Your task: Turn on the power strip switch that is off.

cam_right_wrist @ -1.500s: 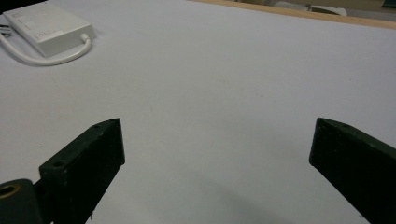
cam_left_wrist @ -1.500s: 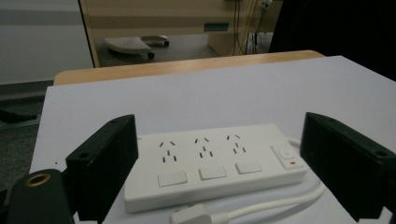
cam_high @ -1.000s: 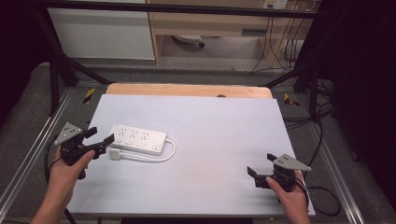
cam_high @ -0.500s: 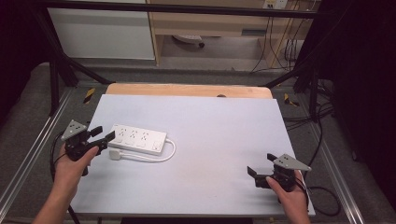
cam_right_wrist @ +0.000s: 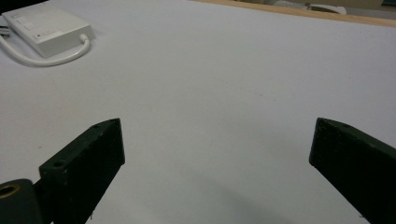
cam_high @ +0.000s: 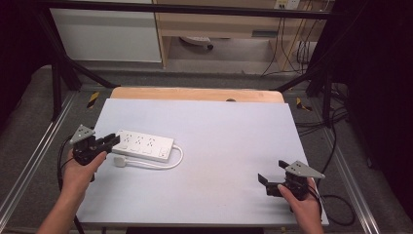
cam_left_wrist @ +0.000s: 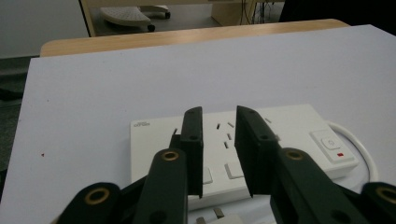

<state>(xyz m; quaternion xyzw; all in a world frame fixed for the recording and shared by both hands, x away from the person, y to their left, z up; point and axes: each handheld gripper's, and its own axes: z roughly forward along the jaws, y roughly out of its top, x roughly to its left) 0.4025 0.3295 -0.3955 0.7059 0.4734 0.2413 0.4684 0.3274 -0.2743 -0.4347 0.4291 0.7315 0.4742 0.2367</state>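
Observation:
A white power strip lies flat on the left part of the grey-white table top, with its white cable looping to a plug in front of it. My left gripper hovers at the strip's left end. In the left gripper view the strip lies just beyond and below the left gripper, whose jaws stand a narrow gap apart with nothing between them. My right gripper rests near the front right corner, wide open and empty. The strip is far off in the right gripper view.
A wooden strip runs along the table's far edge. Metal frame rails flank both sides. Cables trail on the floor at the right. A white cabinet and a wooden shelf unit stand behind the table.
My left gripper has slid to the right, closer to the power strip's left end. The right gripper has stayed in place.

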